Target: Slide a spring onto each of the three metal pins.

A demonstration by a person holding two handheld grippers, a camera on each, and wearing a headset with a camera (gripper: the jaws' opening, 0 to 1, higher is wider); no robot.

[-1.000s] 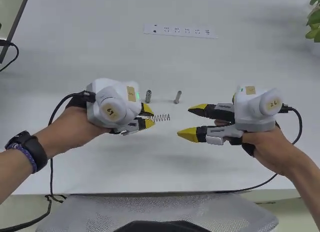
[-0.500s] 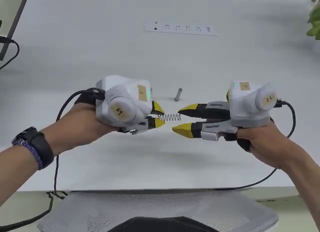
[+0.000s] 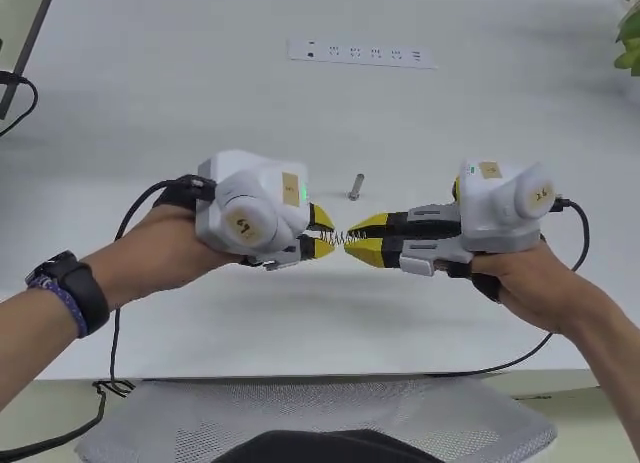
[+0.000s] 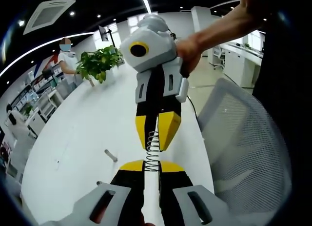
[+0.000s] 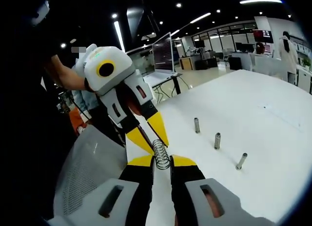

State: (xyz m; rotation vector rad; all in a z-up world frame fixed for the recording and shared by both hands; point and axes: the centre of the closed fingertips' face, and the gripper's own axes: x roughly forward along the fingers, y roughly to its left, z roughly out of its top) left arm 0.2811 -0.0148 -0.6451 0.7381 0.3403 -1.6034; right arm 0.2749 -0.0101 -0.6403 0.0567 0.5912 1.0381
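A small coil spring [image 3: 342, 239] hangs in the air between my two grippers, above the white table [image 3: 150, 103]. My left gripper [image 3: 322, 241] is shut on one end and my right gripper [image 3: 362, 245] is shut on the other. In the left gripper view the spring [image 4: 153, 148] runs from my left gripper [image 4: 152, 166] up into the right gripper [image 4: 157, 133]. The right gripper [image 5: 161, 161] pinches the spring [image 5: 161, 154] at its tips, facing the left gripper [image 5: 157, 146]. Two upright coiled pieces [image 5: 196, 125] [image 5: 217, 140] and a bare metal pin [image 5: 241, 160] rest on the table; the pin [image 3: 355, 188] lies beyond the grippers.
A white power strip [image 3: 360, 55] lies at the far side of the table. A green plant [image 3: 630, 33] is at the far right corner. A mesh chair back [image 3: 320, 423] sits below the near table edge. Cables trail from both grippers.
The right gripper has moved left to meet the left gripper, and its jaws have closed on the spring's free end. The left gripper has shifted slightly right with the spring.
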